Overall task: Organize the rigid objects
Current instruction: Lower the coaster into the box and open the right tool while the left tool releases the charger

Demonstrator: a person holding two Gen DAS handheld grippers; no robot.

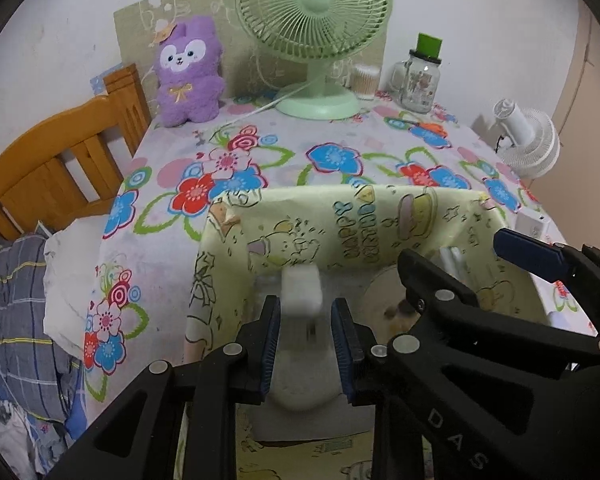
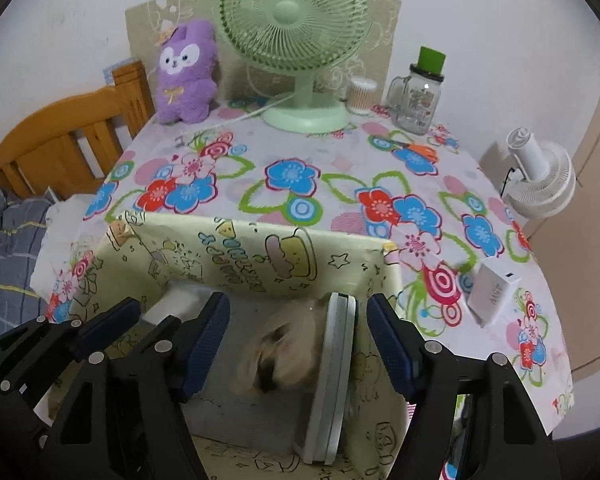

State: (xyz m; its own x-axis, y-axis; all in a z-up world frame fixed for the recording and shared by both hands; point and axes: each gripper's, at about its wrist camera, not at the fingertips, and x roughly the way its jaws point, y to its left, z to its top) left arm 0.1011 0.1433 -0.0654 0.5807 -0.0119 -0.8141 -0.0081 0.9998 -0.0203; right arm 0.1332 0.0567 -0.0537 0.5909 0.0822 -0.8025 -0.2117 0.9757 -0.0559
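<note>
I'm at the drop step: my left gripper (image 1: 306, 340) grips a white block (image 1: 302, 290) inside the yellow box (image 1: 228, 240). My right gripper (image 2: 296, 344) stands part-open around a white slab (image 2: 334, 368). Next, release both.

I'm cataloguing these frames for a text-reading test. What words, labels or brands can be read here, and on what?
"HAPPY", upside down, on the yellow box's inner wall; the word under it is too distorted to read.
"DAS", on the right gripper's black body.
Faint grey print on the white power bank: too blurred.
Label on the glass jar: too small.
</note>
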